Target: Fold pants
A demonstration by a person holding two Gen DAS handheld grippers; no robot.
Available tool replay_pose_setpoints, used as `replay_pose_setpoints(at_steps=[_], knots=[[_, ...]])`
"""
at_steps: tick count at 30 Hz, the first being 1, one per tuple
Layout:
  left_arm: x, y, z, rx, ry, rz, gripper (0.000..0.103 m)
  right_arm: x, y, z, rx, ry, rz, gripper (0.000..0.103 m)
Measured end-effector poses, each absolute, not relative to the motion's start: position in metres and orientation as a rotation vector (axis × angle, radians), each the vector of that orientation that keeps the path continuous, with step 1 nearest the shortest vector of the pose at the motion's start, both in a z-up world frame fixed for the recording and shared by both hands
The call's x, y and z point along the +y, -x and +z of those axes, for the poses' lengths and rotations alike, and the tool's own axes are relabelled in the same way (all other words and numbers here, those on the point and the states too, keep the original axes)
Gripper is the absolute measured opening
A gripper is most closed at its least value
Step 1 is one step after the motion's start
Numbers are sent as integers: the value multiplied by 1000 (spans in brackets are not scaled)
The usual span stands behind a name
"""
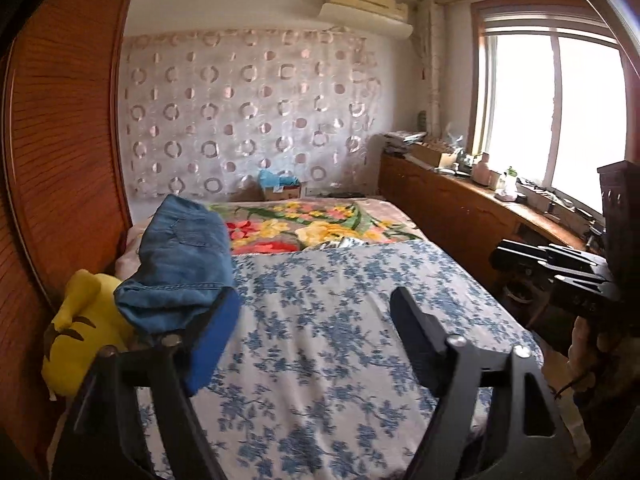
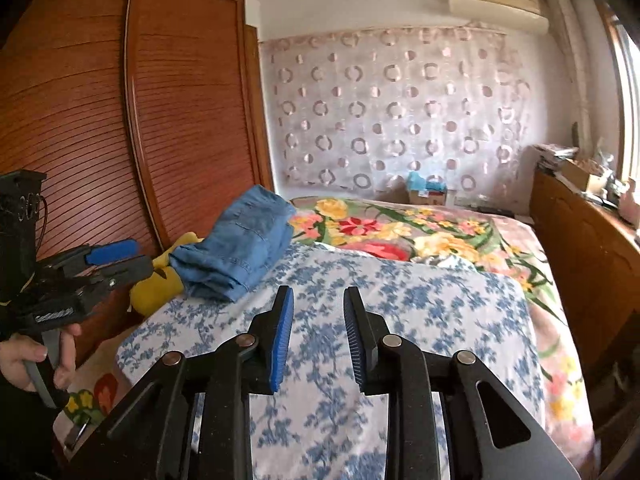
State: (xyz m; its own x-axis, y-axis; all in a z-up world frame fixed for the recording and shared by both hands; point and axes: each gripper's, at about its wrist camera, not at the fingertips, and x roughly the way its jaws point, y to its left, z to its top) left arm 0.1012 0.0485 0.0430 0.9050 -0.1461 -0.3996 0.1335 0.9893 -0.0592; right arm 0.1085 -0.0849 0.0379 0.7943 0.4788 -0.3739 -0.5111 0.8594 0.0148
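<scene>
Pants (image 2: 240,240) sit folded in a neat denim stack at the bed's (image 2: 400,312) left edge, against a yellow plush (image 2: 160,284) — job looks finished. Both the left gripper (image 1: 316,312) and the right gripper (image 2: 318,340) hang parted, empty — nothing left to fold.

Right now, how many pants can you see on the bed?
1. The folded blue jeans sit at the bed's left edge, resting partly on the yellow plush toy beside the wardrobe. More could hide under the floral blanket.
</scene>
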Motion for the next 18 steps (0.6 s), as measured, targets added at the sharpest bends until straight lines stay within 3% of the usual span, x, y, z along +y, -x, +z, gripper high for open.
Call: replay_pose_setpoints(at_steps=[2, 5, 11, 13, 18], knots=[[41, -95, 45, 412, 27, -141, 86, -91, -96, 37, 372, 75, 519, 31], [31, -84, 48, 400, 21, -141, 87, -97, -79, 36, 357, 71, 490, 44], [20, -63, 56, 381, 28, -91, 87, -102, -44, 43, 330, 53, 432, 49], [17, -55, 57, 373, 23, -73, 87, -104, -34, 46, 320, 48, 421, 62], [12, -49, 57, 377, 10, -82, 87, -102, -14, 48, 300, 41, 394, 63]])
